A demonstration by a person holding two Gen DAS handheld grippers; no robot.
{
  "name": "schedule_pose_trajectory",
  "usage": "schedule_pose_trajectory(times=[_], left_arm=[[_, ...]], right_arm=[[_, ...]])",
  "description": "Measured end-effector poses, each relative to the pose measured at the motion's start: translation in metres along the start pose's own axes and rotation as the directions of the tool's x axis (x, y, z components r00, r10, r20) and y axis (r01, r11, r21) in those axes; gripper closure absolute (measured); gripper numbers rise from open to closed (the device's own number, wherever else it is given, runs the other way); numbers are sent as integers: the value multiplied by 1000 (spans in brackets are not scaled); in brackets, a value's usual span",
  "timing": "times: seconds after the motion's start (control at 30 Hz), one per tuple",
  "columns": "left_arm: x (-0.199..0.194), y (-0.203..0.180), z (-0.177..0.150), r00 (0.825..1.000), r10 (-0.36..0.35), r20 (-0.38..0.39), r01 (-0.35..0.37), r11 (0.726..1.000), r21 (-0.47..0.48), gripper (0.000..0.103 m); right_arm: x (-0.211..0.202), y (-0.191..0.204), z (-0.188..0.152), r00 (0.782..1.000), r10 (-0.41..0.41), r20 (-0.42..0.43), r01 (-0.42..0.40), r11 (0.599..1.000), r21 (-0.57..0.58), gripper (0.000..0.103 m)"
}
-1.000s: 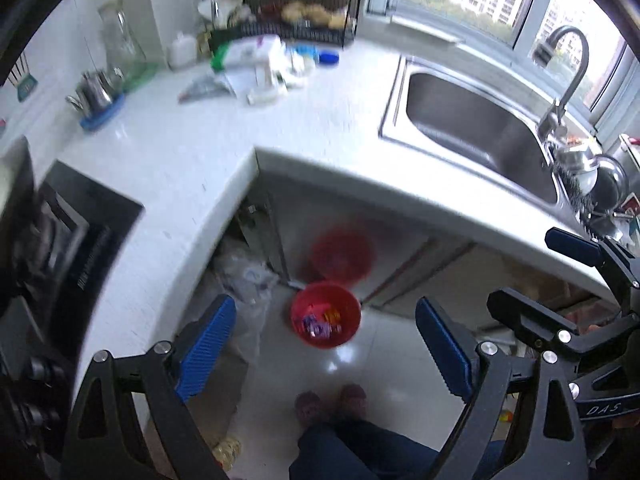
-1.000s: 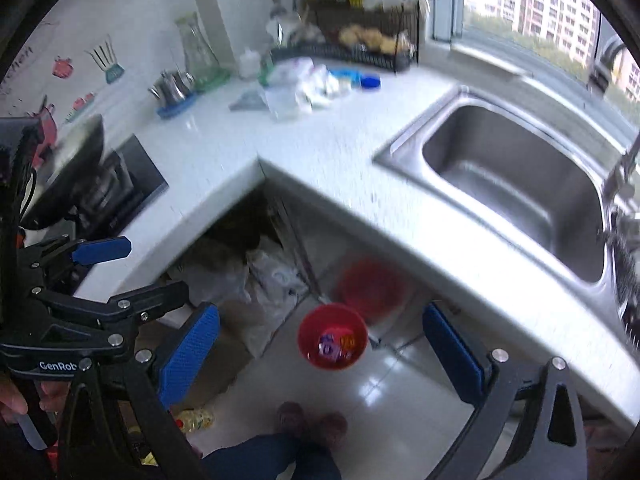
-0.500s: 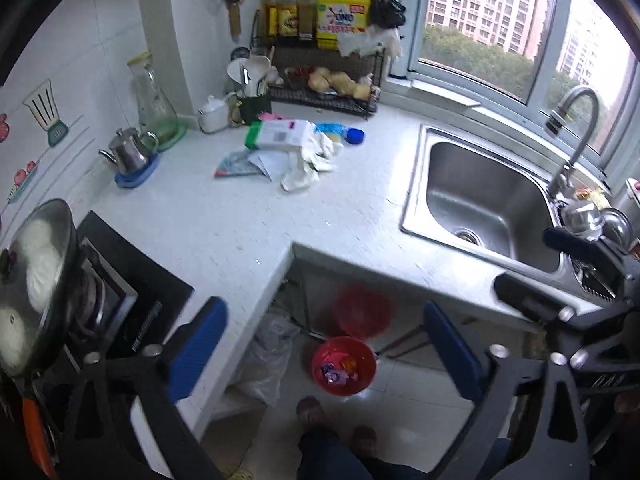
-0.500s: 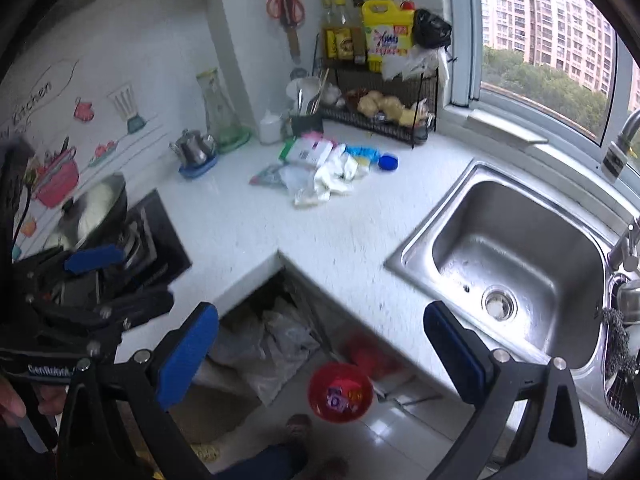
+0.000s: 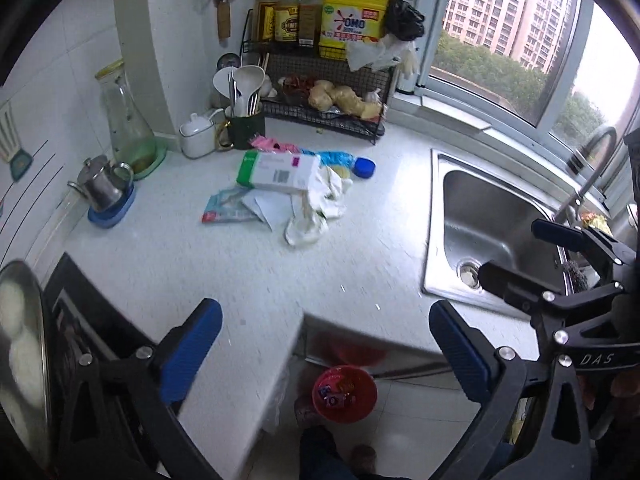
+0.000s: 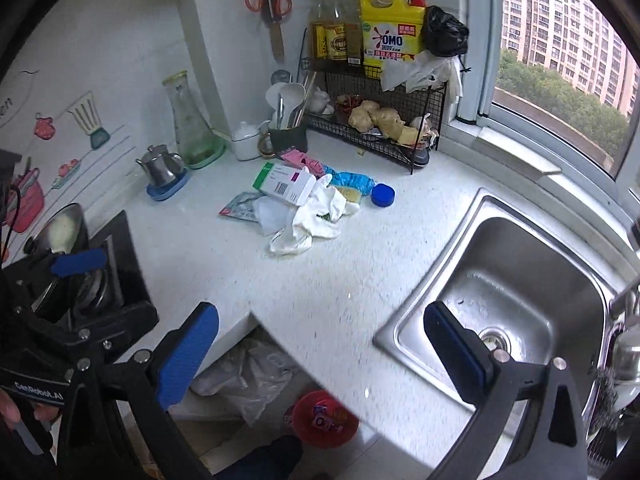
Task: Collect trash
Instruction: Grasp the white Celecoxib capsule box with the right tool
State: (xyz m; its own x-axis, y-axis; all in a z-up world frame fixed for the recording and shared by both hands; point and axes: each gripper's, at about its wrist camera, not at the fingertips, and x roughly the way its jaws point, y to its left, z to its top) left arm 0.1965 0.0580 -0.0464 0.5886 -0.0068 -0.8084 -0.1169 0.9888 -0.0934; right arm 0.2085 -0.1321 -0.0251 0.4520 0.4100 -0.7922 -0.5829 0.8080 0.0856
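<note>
I'm holding both grippers, left gripper [image 5: 324,344] and right gripper [image 6: 320,344], spread wide and empty above the white speckled countertop [image 5: 224,264]. The trash pile, a white-and-green cardboard box [image 5: 278,171] on crumpled white paper [image 5: 320,208], is lying well ahead of the fingertips, up-frame near the black wire rack [image 5: 320,92]. The box's long axis is running roughly left-right across both views, neither hand clearly nearer; the red plastic bin [image 5: 345,394] is sitting on the floor below.
</note>
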Motion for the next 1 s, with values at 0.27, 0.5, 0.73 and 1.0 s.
schedule_pose_trajectory(times=[0.27,0.5,0.73,1.0], left_arm=[[51,47,40,999,7,-46,-8,1000,-8,0],[101,89,53,994,11,-110,-21,996,-84,0],[147,127,56,987,-5,-163,-22,986,-164,0],[187,156,54,979,-53,-196,4,971,-241,0]], right_arm=[[55,15,49,997,-45,-63,40,996,-84,1],[113,36,81,989,-76,-126,47,974,-221,1],[170,53,105,975,-95,-202,19,937,-350,1],[229,75,126,957,-146,-252,-4,859,-511,1]])
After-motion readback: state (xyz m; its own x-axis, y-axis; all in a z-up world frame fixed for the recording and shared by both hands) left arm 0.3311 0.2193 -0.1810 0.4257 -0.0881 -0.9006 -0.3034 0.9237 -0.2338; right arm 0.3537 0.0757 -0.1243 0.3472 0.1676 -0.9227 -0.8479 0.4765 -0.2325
